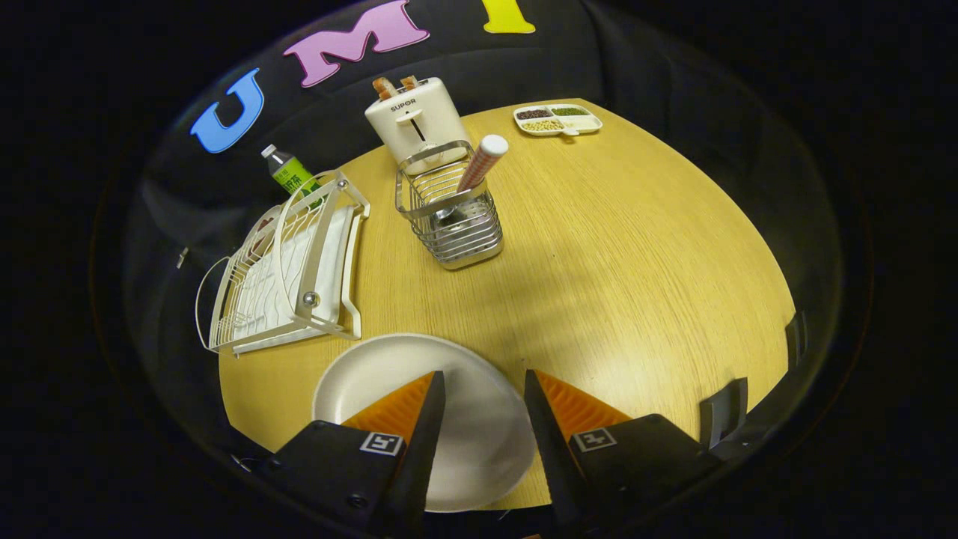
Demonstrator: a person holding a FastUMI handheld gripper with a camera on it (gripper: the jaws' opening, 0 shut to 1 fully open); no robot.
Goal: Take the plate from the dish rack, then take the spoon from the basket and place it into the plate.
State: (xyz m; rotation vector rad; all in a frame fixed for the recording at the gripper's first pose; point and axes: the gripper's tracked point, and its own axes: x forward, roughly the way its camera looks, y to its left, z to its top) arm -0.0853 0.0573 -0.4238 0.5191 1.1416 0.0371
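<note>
A white plate [389,370] lies flat on the wooden table [636,247], under and between my fingers. My gripper [485,380] hovers above it, open, with nothing held. Beyond the fingers stands a wire basket [455,217] holding a spoon [479,168] whose checked handle leans up and to the right, its bowl down inside. The white dish rack [288,269] sits to the left of the basket, just past the plate, with no dish in it.
A cream toaster [414,116] with bread in its slots stands behind the basket. A green-labelled bottle [290,174] is behind the rack. A small divided tray of grains [557,120] sits at the table's far side.
</note>
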